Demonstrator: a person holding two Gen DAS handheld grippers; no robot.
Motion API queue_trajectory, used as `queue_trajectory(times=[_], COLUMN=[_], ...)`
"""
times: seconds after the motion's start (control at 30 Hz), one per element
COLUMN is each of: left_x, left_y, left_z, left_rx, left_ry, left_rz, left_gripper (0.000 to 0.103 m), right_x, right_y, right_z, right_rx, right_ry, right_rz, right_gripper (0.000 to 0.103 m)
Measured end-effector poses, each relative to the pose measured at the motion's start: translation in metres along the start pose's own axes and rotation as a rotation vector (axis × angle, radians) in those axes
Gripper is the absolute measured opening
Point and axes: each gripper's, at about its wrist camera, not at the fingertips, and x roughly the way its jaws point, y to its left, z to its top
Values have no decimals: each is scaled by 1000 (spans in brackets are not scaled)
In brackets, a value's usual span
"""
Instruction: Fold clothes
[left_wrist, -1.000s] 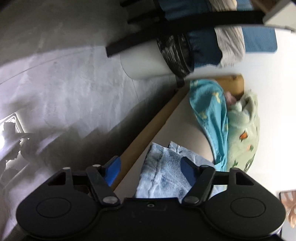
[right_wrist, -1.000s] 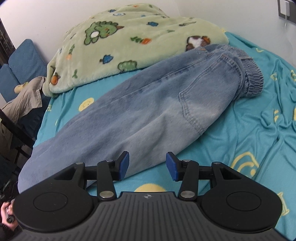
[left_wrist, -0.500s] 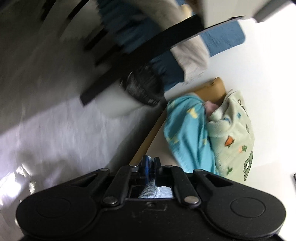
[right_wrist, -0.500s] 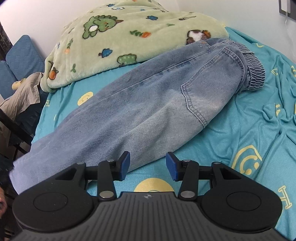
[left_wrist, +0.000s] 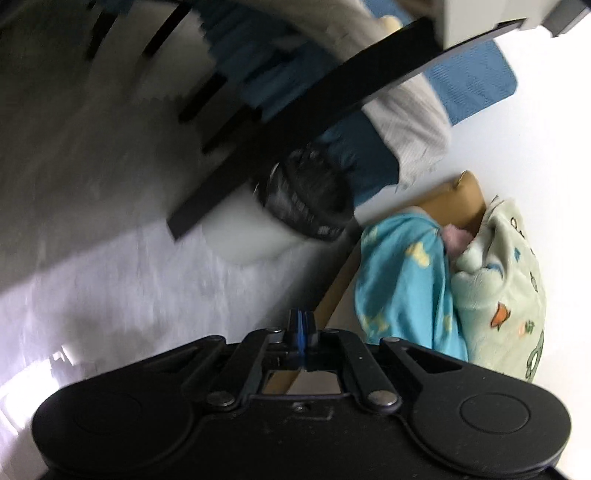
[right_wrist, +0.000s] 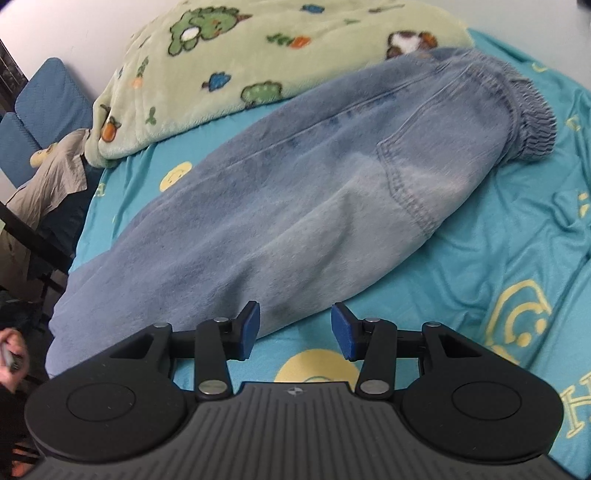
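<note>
Light blue jeans (right_wrist: 314, 206) lie folded lengthwise across the turquoise bed sheet (right_wrist: 517, 240), elastic waistband (right_wrist: 532, 118) at the far right, leg ends hanging over the bed's left edge. My right gripper (right_wrist: 294, 330) is open and empty, just above the near edge of the jeans at mid-leg. My left gripper (left_wrist: 302, 332) is shut, its blue pads pressed together beside the bed's edge; no denim shows between them, so whether it holds the jeans is hidden.
A green cartoon blanket (right_wrist: 258, 62) lies bunched at the back of the bed, also in the left wrist view (left_wrist: 509, 288). A white bin with a black liner (left_wrist: 295, 218), a dark chair draped with clothes (left_wrist: 388, 96) and the wooden bed frame (left_wrist: 454, 199) stand near the left gripper.
My left gripper closed over the jeans' leg end and swung; the denim is no longer visible there. My right gripper moved closer to the jeans and stayed open.
</note>
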Motion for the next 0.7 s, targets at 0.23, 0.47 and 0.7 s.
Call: queue_trajectory(times=[0.23, 0.47, 0.7], left_x=[-45, -110, -115], left_y=[23, 37, 57], left_z=[-39, -77, -114], left_rx=[-118, -298, -450], left_ry=[55, 66, 181], left_rz=[-71, -203, -205], left_gripper=[35, 65, 84], right_x=[-7, -24, -30], right_y=[12, 12, 6], right_z=[-2, -10, -13], right_rx=[-46, -35, -26], right_ry=[-7, -29, -64], right_rz=[37, 70, 65], right_gripper=[47, 47, 48])
